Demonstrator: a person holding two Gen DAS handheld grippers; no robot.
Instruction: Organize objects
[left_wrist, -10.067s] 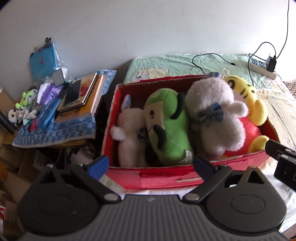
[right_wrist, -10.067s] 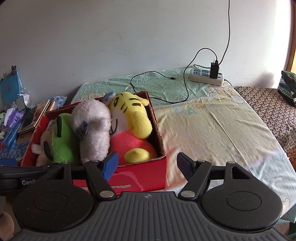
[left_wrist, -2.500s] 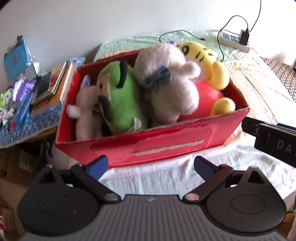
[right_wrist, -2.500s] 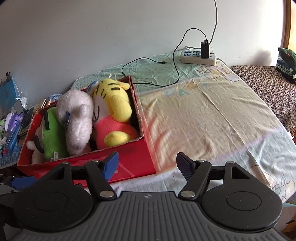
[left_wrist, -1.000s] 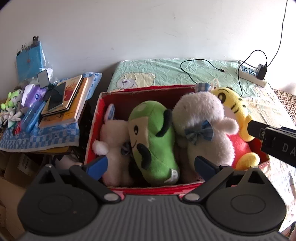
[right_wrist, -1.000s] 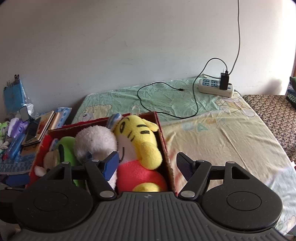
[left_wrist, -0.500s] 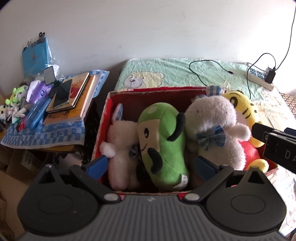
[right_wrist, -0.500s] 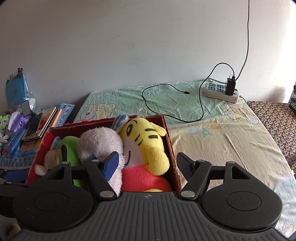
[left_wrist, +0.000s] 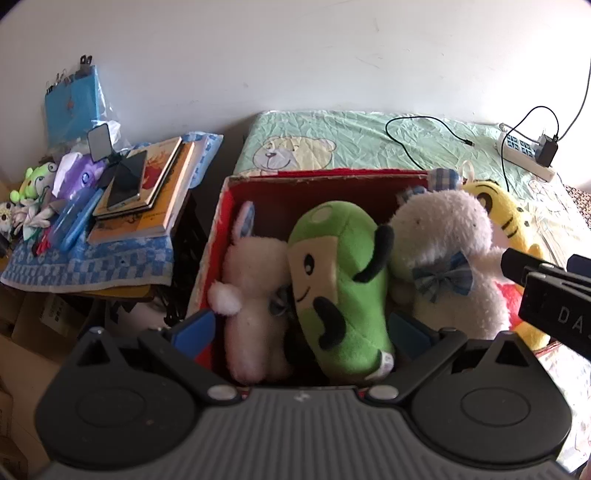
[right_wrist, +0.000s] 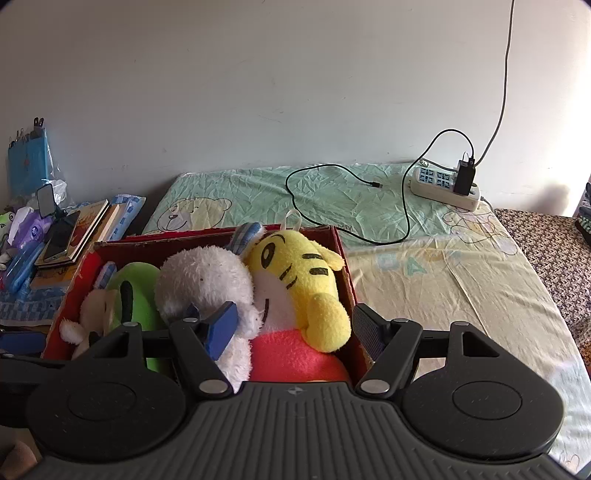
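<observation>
Both grippers had pushed in closer over the past second, and the red box (left_wrist: 218, 236) filled more of each view than it had before. It sat on the bed (right_wrist: 461, 295), at the edge nearest the side table (left_wrist: 92, 273), packed with four soft toys in a row. From the box's left end: a white bunny (left_wrist: 251, 295), a green plush (left_wrist: 340, 280), a fluffy white lamb (left_wrist: 447, 236) with a blue bow, and a yellow tiger (right_wrist: 299, 273) jammed against the right wall. All four touched their neighbours, heads poking above the rim.

And the left gripper (left_wrist: 299, 326) hung over the near wall, fingers spread wide, nothing between them but the bunny and the green plush below; one blue pad sat by the box's left corner, the other beside the lamb. No contact that I could make out. The right gripper (right_wrist: 295, 326) was spread wide too, its left finger (right_wrist: 221, 326) in front of the lamb, its right finger outside the box's right wall, the tiger lying in the gap. Whether that left pad touched the lamb's fur, I could not tell.

Further out, a black cable (right_wrist: 332, 206) looped across the green sheet to a power strip (right_wrist: 443, 184) by the wall. Off to the left, the side table carried stacked books (left_wrist: 155, 192), a phone (left_wrist: 127, 181) on top, and a blue checked cloth.
</observation>
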